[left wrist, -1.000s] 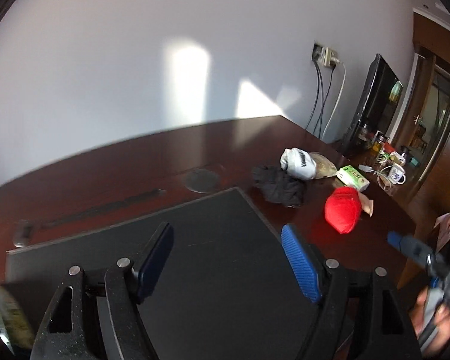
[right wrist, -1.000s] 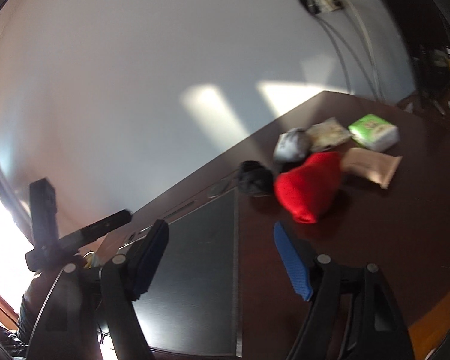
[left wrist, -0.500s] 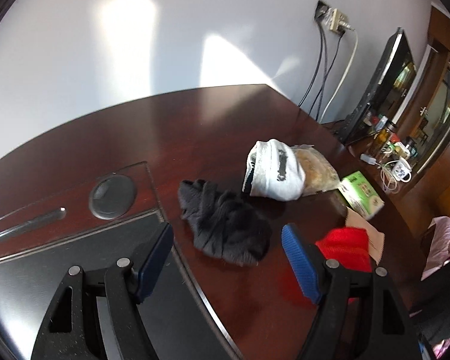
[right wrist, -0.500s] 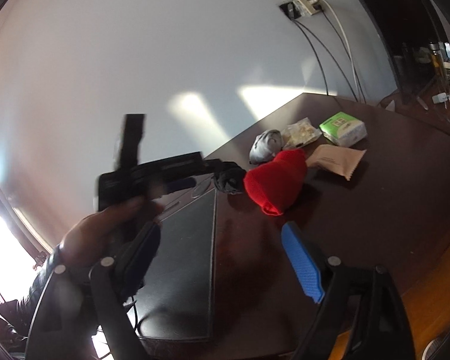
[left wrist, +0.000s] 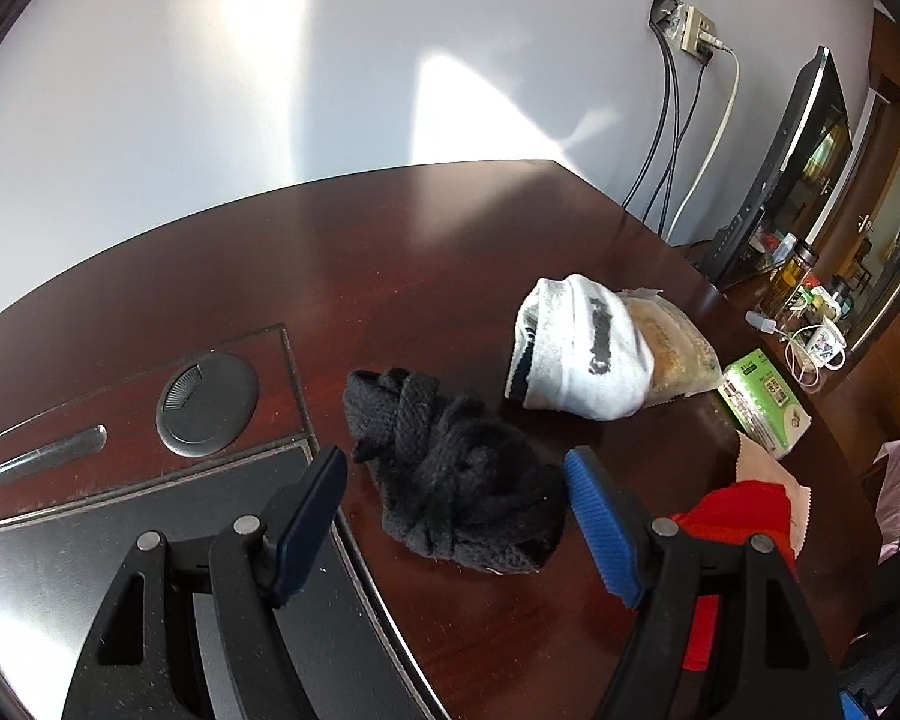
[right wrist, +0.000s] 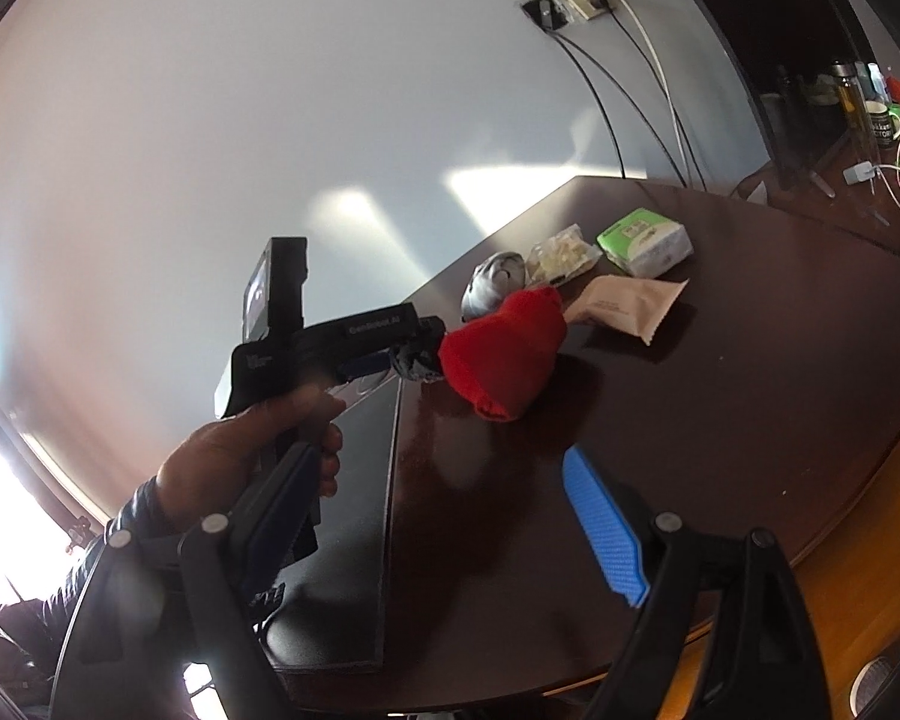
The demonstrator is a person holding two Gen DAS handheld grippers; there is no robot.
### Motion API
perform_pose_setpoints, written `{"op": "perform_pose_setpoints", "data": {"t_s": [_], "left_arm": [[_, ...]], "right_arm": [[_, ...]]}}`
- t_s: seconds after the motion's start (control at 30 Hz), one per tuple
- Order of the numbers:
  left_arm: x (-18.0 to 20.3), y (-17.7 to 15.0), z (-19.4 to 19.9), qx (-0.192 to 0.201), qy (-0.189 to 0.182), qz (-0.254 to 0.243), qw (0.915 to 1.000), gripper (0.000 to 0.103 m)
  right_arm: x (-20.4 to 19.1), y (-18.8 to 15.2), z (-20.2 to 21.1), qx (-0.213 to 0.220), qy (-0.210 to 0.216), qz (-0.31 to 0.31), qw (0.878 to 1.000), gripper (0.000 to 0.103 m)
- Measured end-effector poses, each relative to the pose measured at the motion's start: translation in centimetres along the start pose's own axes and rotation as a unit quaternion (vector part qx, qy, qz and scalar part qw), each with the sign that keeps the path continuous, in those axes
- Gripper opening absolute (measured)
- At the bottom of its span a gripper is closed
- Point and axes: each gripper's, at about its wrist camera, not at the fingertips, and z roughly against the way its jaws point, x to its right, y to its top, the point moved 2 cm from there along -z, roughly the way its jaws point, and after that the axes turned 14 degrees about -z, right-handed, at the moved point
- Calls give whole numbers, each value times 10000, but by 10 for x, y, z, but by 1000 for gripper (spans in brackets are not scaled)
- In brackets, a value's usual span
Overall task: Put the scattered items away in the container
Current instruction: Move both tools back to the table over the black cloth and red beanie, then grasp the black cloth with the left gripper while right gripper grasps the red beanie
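A black knitted item (left wrist: 456, 474) lies on the dark wooden table (left wrist: 390, 252). My left gripper (left wrist: 455, 483) is open, its jaws on either side of the black item, not closed on it. Behind it lie a white sock (left wrist: 576, 354), a clear snack bag (left wrist: 675, 345), a green tissue pack (left wrist: 762, 399) and a red knit hat (left wrist: 732, 510). In the right wrist view my right gripper (right wrist: 444, 516) is open and empty, well short of the red hat (right wrist: 504, 348). The left gripper (right wrist: 414, 348) shows there at the black item. No container is in view.
A black desk mat (right wrist: 342, 510) lies at the near left. A round cable grommet (left wrist: 207, 405) sits in the table. A beige packet (right wrist: 624, 303) lies beside the hat. Cables, a monitor (left wrist: 792, 138) and mugs stand at the far right.
My left gripper has moved forward and right from over the black mat to straddle the black knitted item. My right gripper has pulled back a little; the left hand has come into its view.
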Motion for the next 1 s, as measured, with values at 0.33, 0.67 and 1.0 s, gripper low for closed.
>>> {"op": "perform_pose_setpoints", "data": {"t_s": [0.33, 0.67, 1.0], "left_arm": [[9, 1, -7, 37, 54, -363, 9993, 64], [8, -3, -2, 192, 117, -569, 9981, 61], [2, -4, 16, 427, 131, -551, 9975, 61]], "right_arm": [[2, -2, -6, -89, -84, -7, 9999, 85], [0, -4, -9, -153, -156, 20, 9998, 85], [-3, -5, -14, -201, -272, 108, 9994, 85]]}}
